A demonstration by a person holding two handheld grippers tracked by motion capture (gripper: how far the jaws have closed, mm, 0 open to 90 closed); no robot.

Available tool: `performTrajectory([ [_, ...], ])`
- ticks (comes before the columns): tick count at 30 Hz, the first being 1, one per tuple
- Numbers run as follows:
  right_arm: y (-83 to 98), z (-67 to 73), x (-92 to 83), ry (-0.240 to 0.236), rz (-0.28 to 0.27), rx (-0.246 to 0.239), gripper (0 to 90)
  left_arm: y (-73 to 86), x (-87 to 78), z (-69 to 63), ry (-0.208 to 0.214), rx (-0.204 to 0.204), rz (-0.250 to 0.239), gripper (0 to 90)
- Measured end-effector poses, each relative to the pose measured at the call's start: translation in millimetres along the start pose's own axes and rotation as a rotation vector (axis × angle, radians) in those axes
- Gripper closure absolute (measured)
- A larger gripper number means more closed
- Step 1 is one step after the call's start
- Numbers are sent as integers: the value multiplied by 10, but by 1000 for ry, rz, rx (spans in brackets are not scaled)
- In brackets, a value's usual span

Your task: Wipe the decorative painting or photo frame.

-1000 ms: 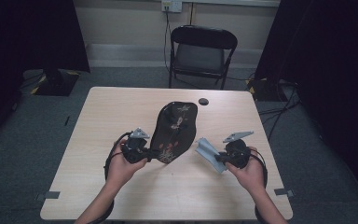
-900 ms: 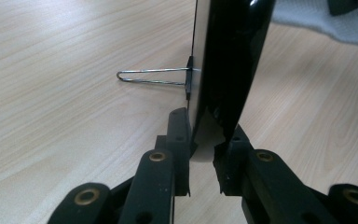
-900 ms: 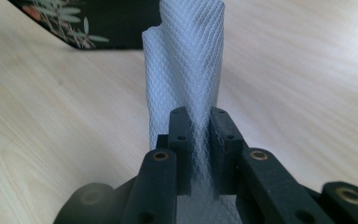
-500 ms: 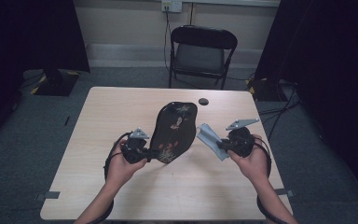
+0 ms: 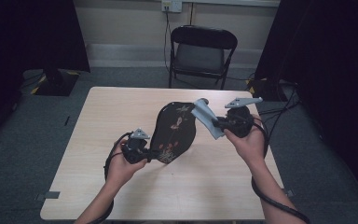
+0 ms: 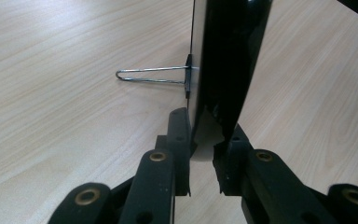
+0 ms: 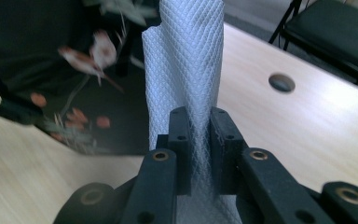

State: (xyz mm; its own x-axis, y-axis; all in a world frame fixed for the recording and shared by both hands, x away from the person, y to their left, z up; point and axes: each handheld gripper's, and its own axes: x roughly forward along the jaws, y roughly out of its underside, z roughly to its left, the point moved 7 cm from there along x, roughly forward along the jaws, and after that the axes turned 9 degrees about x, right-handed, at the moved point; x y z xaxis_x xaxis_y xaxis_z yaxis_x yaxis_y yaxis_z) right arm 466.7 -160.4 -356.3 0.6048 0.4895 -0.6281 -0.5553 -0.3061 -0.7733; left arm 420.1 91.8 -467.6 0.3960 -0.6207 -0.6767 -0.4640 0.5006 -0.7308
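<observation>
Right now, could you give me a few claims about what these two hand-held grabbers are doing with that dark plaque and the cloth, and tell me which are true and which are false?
1. The left gripper clamps the edge of the dark flowered plaque. True.
2. The right gripper is empty. False: it is shut on a pale blue cloth.
3. The plaque lies flat on the table. False: it is tilted up on edge.
4. A wire stand juts from the plaque's back. True.
5. A folding chair stands beyond the table. True.
</observation>
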Motion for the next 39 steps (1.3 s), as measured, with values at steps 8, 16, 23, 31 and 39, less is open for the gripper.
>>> performTrajectory([
  [8,-96,96,258,-11,17,-19,811,8,-2,8,8,5,-1,785],
  [16,56,147,386,-25,38,-14,812,7,-3,-1,8,17,-3,785],
  [23,196,184,467,-11,77,-30,812,13,-14,-17,14,22,12,786],
  [31,414,234,634,-33,121,-34,812,1,-5,-28,11,28,20,786],
  [39,658,217,771,-45,165,-19,812,-3,1,-46,7,36,19,787],
])
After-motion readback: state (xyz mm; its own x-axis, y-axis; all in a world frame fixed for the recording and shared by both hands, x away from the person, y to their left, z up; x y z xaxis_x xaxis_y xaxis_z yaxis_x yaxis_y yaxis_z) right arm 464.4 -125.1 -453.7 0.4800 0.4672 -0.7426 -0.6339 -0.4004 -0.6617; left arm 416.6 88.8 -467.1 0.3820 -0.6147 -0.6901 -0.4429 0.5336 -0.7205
